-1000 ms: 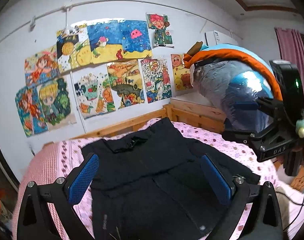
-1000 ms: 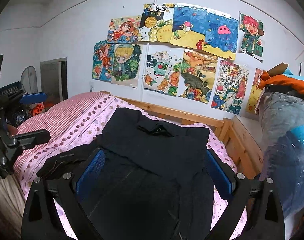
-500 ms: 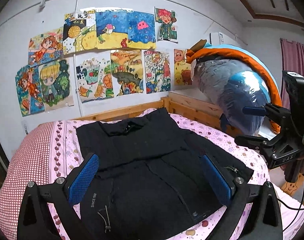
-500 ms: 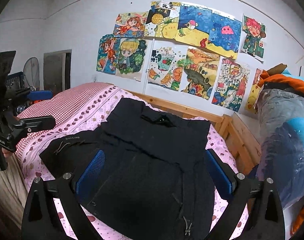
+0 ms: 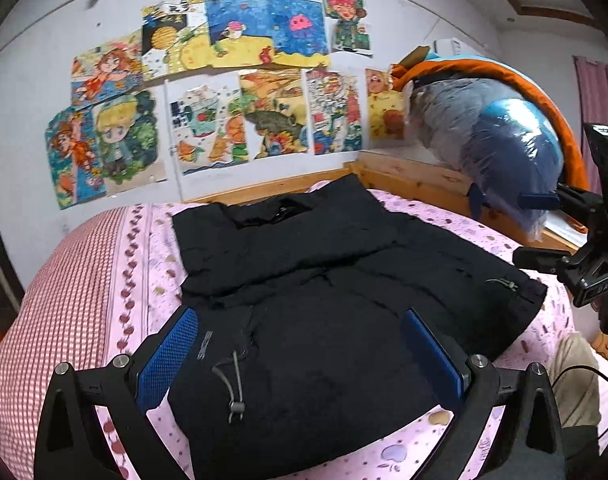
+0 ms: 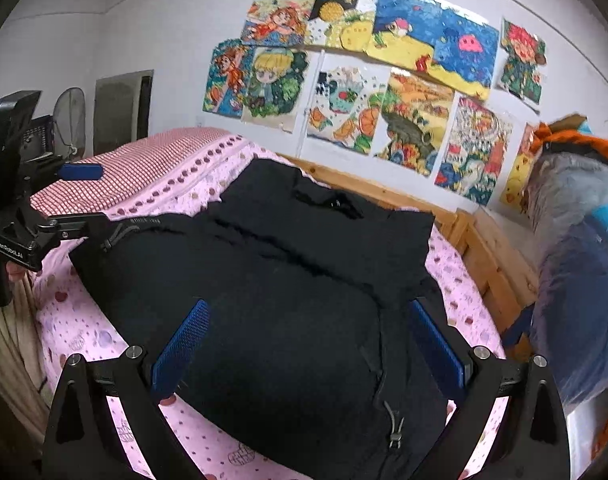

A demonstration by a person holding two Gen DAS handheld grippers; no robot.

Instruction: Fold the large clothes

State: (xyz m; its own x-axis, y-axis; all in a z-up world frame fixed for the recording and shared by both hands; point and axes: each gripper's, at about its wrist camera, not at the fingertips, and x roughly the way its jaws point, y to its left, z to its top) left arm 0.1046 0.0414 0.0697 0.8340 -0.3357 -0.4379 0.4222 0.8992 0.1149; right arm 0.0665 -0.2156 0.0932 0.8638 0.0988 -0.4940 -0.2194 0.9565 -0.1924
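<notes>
A large black jacket (image 5: 323, 300) lies partly folded on the pink patterned bed (image 5: 144, 248), collar toward the wall. It also shows in the right wrist view (image 6: 304, 288). My left gripper (image 5: 300, 348) is open and empty above the jacket's near left hem, by a drawcord toggle (image 5: 236, 404). My right gripper (image 6: 307, 340) is open and empty above the near right part, near another toggle (image 6: 393, 432). Each gripper shows in the other's view: the right one at the bed's right edge (image 5: 543, 228), the left one at the left edge (image 6: 80, 196).
Coloured drawings (image 5: 240, 92) cover the wall behind the bed. A wooden bed frame (image 5: 415, 180) runs along the far and right sides. A bagged bundle of blue, grey and orange bedding (image 5: 499, 136) stands at the right. A fan (image 6: 68, 116) stands at the left.
Both grippers have drawn back toward the near edge of the bed and tilted down, so more of the jacket and its near hem shows. Both stay open and empty.
</notes>
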